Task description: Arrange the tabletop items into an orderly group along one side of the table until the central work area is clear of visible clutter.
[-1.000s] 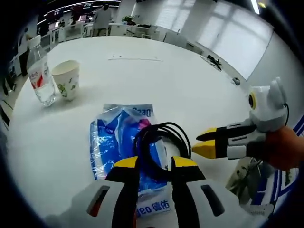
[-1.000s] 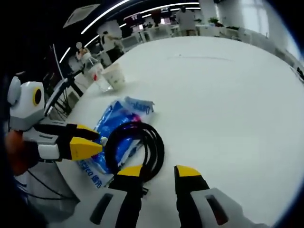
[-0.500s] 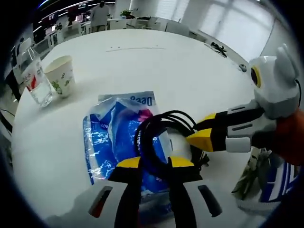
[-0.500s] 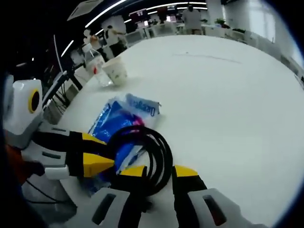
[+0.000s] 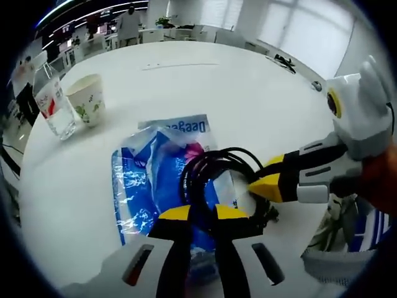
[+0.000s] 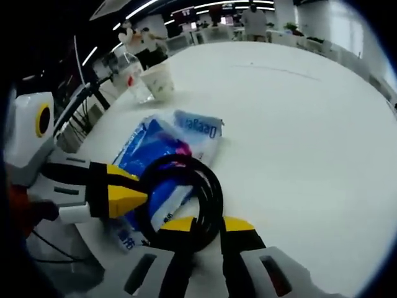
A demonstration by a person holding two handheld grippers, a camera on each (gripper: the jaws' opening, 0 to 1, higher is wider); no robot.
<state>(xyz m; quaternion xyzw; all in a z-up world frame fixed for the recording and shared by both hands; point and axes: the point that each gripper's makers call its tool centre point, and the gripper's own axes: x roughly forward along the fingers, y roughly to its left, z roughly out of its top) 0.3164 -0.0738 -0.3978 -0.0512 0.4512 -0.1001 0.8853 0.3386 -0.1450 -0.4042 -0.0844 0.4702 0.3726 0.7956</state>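
An open-plan office with strip lights and distant desks lay behind a broad white round surface point(image 5: 205, 81). In the upper left of the left gripper view stood a clear plastic water bottle with a red label point(image 5: 53, 105) and, just beside it, a white paper cup with a green leaf print point(image 5: 88, 99); both sat near the surface's edge, well apart from the centre. In the lower middle of that view lay a blue-and-white plastic packet with printed lettering point(image 5: 146, 180), and on top of it a black coiled cable point(image 5: 214, 180).

Half a second before, the jaws of the left tongs point(image 5: 200, 214) stood a little apart on either side of the coil's near loop; now they were drawn closer, pressed onto the cable's strands, so I judged the left tongs to be pinching the cable. The right tongs point(image 6: 203, 225), seen at the bottom middle of the right gripper view, had likewise narrowed their gap and now squeezed the near bend of the coil point(image 6: 195, 192). In the left gripper view the right tongs point(image 5: 265, 184) came in from the right, tips touching the coil's far side.

With both tongs holding the coil, the cable seemed ready to be lifted off the packet and carried toward the bottle and cup. The packet beneath remained uncleared, lying in the working area.
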